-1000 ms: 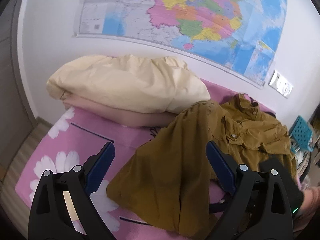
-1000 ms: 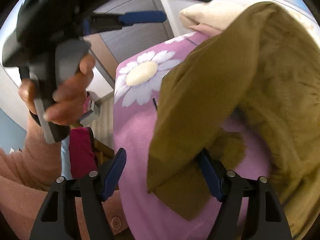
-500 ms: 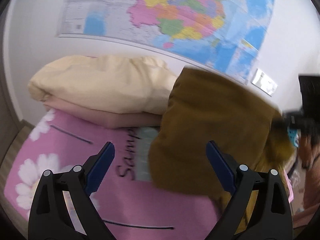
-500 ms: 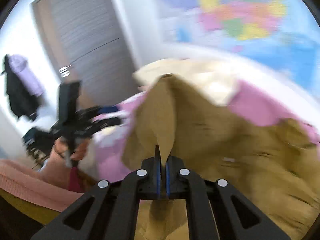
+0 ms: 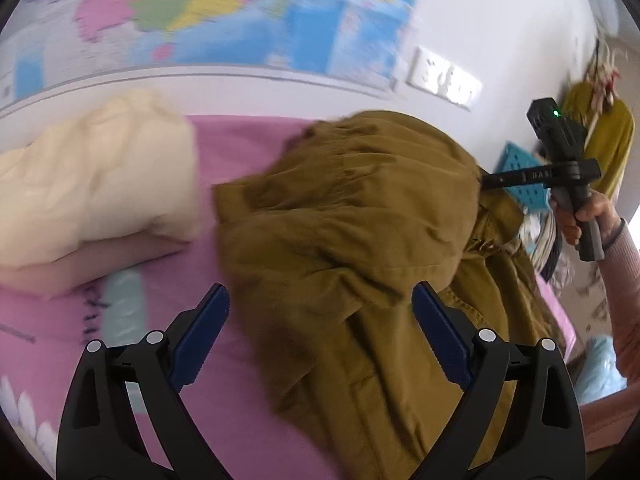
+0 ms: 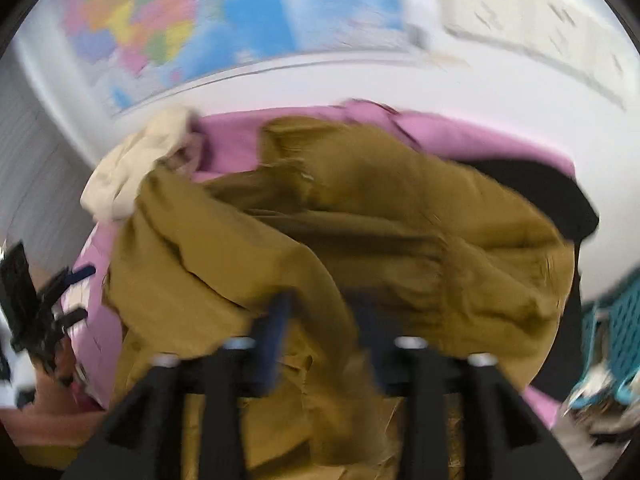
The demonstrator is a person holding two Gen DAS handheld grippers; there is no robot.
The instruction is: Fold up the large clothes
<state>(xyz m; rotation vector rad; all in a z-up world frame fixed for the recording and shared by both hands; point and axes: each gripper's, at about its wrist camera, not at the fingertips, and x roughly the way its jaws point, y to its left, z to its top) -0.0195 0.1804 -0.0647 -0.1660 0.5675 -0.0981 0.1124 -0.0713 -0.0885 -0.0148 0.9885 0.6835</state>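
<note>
A large olive-brown jacket (image 5: 360, 240) lies bunched on the pink flowered bed sheet (image 5: 240, 152). My left gripper (image 5: 320, 336) is open just above the jacket's near edge, with nothing pressed between its blue pads. In the left wrist view the right gripper (image 5: 494, 180), held in a hand, pokes into the jacket's far right side. The right wrist view is blurred. There the right gripper (image 6: 324, 324) has its jaws opening, and a fold of the jacket (image 6: 400, 208) drapes loosely between and over the fingers. The left gripper (image 6: 76, 294) shows at the far left.
A cream pillow on a folded peach quilt (image 5: 92, 184) sits at the bed's left. A map (image 5: 200, 12) and wall sockets (image 5: 444, 78) are behind. A blue basket (image 5: 520, 180) and clutter stand right of the bed. A black garment (image 6: 540, 192) lies beyond the jacket.
The right gripper shut on a jacket edge, carried it across the bed, and its jaws have now parted. The left gripper swung right and now looks at the jacket's middle.
</note>
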